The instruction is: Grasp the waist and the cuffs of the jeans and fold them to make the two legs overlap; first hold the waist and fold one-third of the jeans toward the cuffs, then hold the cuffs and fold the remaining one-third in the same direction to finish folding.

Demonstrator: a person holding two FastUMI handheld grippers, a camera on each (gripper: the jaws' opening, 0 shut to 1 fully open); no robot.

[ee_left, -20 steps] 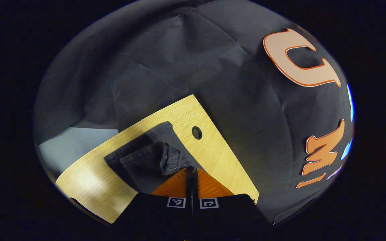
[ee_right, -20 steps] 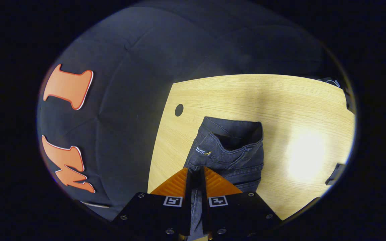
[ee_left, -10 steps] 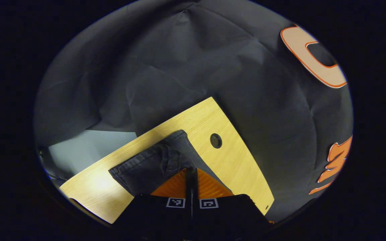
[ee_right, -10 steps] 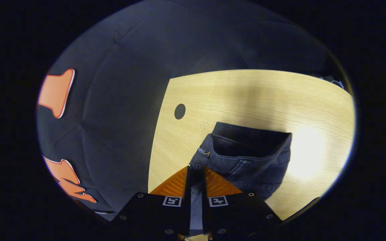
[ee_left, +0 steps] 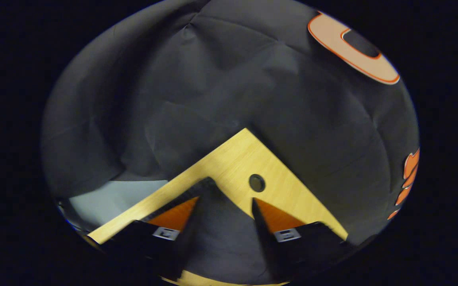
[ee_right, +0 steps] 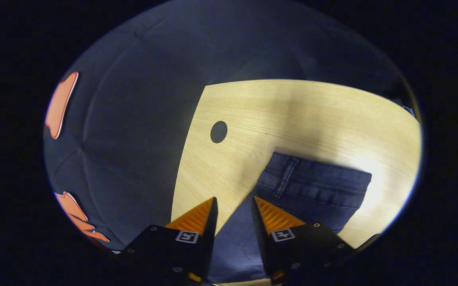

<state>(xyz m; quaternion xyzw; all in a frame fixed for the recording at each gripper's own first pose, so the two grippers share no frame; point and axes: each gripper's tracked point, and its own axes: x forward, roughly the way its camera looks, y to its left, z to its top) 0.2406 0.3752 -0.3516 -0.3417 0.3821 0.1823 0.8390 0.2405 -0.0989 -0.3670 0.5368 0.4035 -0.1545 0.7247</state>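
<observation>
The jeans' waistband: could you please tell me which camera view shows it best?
The right gripper view: the waistband lies flat and lit on the table, its belt loop visible. In the left gripper view the jeans are a dark blur between the open fingers, with no waistband detail.

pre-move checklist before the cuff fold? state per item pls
1. Left claw open, fingers apart over the jeans: ok.
2. Right claw open, denim between the fingers but not pinched: ok.
3. Waistband laid down flat on the jeans, belt loop up: ok.
4. Folded edge square with the layer under it: cannot tell.
5. Jeans fully on the table, away from the round hole: ok in the right gripper view.
6. Cuffs located for the next grasp: cannot tell.
</observation>
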